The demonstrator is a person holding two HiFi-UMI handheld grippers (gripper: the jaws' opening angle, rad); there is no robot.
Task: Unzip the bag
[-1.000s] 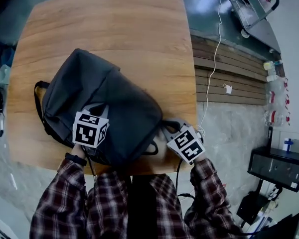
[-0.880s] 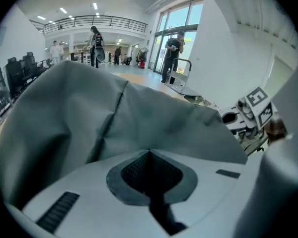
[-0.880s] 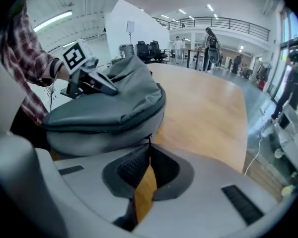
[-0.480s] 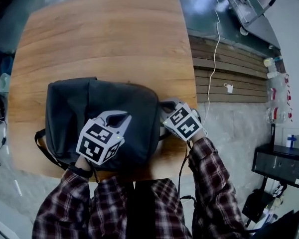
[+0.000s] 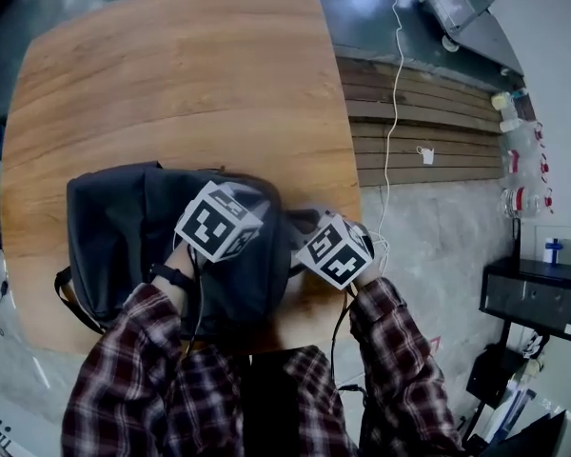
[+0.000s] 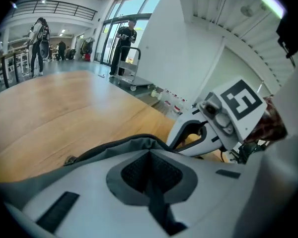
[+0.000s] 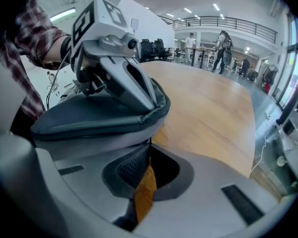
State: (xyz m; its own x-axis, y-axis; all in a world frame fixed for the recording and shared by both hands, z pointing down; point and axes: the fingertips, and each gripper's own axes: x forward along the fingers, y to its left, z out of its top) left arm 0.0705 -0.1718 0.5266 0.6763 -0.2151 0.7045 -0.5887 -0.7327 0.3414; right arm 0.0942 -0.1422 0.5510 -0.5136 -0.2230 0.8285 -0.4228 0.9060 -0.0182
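A dark grey bag (image 5: 124,246) lies flat on the near left part of the wooden table (image 5: 181,84). My left gripper (image 6: 150,151) is over the bag's right edge, jaws shut, with a fold of the bag's rim (image 6: 134,144) peaking at the tips. In the right gripper view its white fingers (image 7: 139,90) pinch that rim. My right gripper (image 7: 149,147) sits just off the bag's right end (image 7: 104,115), jaws shut on a thin dark zipper pull (image 7: 148,141). The two marker cubes (image 5: 222,220) (image 5: 334,250) are close together in the head view.
The table's right edge (image 5: 354,174) is just beyond the right gripper. Past it the floor has wooden slats (image 5: 428,131) crossed by a white cable (image 5: 392,112), a black cabinet (image 5: 538,298) and bottles (image 5: 519,150). People stand far off (image 6: 124,36).
The bag has been turned to lie square to the table's near edge. My left gripper moved right onto the bag's right rim; the right gripper shifted slightly left toward it.
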